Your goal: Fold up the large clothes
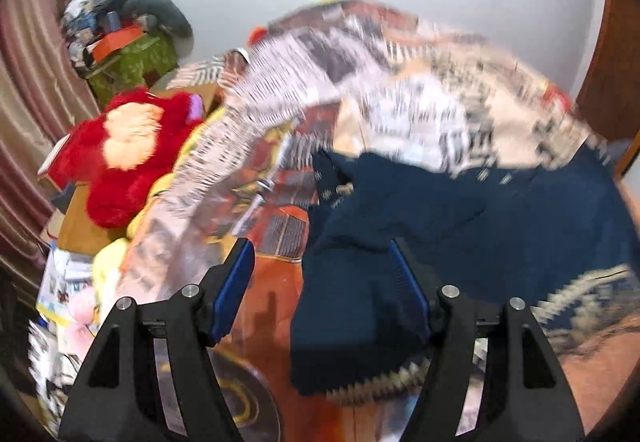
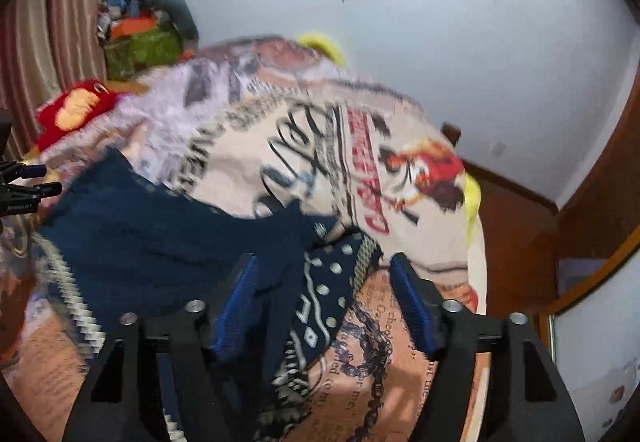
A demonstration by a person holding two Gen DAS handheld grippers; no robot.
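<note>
A dark navy garment (image 1: pixel 460 234) with a cream patterned hem lies spread on a bed with a printed cover. My left gripper (image 1: pixel 322 256) is open just above the garment's left edge, its right finger (image 1: pixel 412 290) over the cloth. In the right wrist view the same navy garment (image 2: pixel 160 242) lies to the left, with its white-patterned edge between the fingers. My right gripper (image 2: pixel 324 274) is open over that edge. The left gripper (image 2: pixel 28 181) shows at the far left of this view.
A printed blanket (image 2: pixel 320 169) is heaped behind the garment. A red plush toy (image 1: pixel 124 153) and a cluttered green box (image 1: pixel 132 57) stand at the back left by the curtain. A wooden door and floor (image 2: pixel 592 201) are on the right.
</note>
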